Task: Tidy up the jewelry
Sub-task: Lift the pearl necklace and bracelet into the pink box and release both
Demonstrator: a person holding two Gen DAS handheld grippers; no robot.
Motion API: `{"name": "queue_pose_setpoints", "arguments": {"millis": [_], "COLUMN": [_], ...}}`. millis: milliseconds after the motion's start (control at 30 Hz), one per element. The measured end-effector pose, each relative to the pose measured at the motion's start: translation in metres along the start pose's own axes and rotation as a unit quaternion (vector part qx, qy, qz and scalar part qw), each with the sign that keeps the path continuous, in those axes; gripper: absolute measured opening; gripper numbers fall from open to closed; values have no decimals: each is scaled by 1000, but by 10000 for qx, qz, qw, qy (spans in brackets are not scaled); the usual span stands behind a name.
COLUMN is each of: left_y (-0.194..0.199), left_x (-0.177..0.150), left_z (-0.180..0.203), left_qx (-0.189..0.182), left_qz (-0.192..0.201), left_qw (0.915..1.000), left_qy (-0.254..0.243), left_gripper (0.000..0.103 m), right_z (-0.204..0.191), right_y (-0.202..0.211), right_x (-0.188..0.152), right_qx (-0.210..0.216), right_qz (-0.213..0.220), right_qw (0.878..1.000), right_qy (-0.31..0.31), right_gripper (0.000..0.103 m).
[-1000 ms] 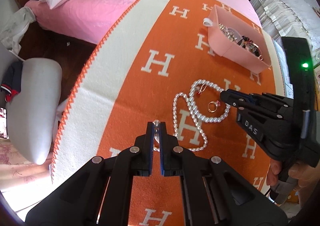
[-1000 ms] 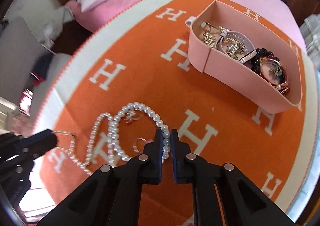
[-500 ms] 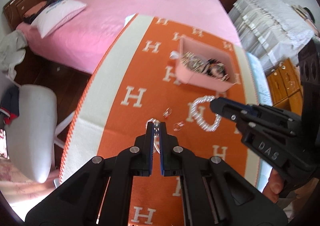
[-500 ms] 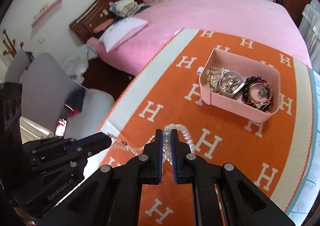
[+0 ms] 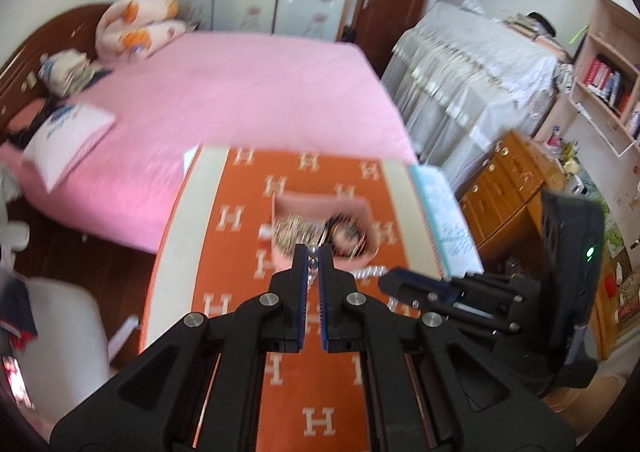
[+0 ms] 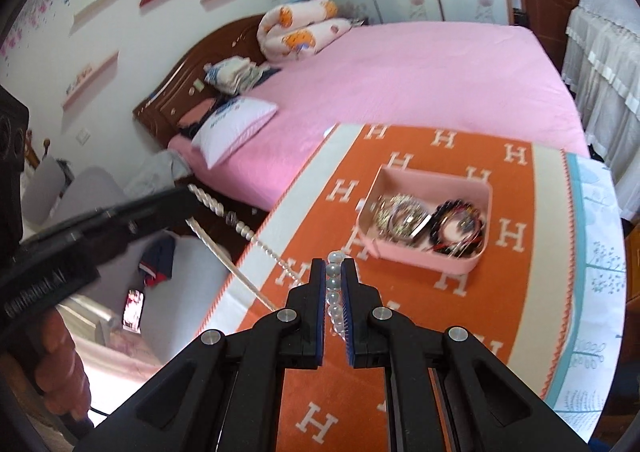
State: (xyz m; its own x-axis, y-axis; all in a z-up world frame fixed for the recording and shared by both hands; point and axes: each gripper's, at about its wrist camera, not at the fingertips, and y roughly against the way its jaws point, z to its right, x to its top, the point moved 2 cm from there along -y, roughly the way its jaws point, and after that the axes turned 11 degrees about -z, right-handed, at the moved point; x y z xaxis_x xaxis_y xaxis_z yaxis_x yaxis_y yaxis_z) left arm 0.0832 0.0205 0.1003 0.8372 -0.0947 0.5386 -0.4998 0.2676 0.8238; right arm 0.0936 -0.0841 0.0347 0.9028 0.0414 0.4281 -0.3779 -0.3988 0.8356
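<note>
Both grippers hold one white pearl necklace (image 6: 334, 292) lifted high above the orange H-patterned blanket (image 6: 400, 312). My right gripper (image 6: 334, 266) is shut on several pearls. My left gripper (image 5: 313, 252) is shut on another part of the strand (image 5: 312, 262). In the right wrist view the strand (image 6: 224, 212) stretches taut from the left gripper's tip (image 6: 180, 198) toward my right one. The pink jewelry tray (image 6: 486, 188) sits ahead on the blanket, holding watches and bead bracelets; it also shows, blurred, in the left wrist view (image 5: 280, 204).
A pink bed (image 5: 240, 92) lies beyond the blanket-covered table. A grey chair (image 6: 100, 192) stands at the left. A wooden dresser (image 5: 508, 188) and a covered cabinet (image 5: 472, 72) are at the right. The right gripper's body (image 5: 500, 300) is close beside my left one.
Both grippers have risen well above the blanket, lifting the pearl necklace off it. The tray now looks smaller and farther below. The strand has pulled taut between the grippers.
</note>
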Motion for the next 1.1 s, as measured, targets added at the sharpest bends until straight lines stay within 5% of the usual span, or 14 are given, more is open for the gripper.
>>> {"name": "queue_pose_setpoints", "arguments": {"millis": [267,467,967,1033,1100], "left_y": [0,-52,-213,-222,-226], "left_x": [71,105,87,82,77], "left_z": [27,41,33,26,15], "left_qx": [-280,-535,-486,-394,-317], "left_qz": [278,-35,-1431,-1517,-1529], "left_qw": [9988,9981,9879,9870,9872], "left_qy": [-281,-305,-355,-363,-316], "left_gripper": [3,3,3,7,24], "right_z": [40,83,144,147,149], "right_y": [28,25,-65,-77,-89], "right_x": [42,78,100,100,100], "right_qx": [-164,-142,-305,-290,-270], "right_qz": [443,570,118,43,-38], "right_qw": [9977,9921,9828,9823,9818], "right_qy": [-484,-1109,-1816,-1852,-1879], "right_gripper": [7,7,7,7,7]}}
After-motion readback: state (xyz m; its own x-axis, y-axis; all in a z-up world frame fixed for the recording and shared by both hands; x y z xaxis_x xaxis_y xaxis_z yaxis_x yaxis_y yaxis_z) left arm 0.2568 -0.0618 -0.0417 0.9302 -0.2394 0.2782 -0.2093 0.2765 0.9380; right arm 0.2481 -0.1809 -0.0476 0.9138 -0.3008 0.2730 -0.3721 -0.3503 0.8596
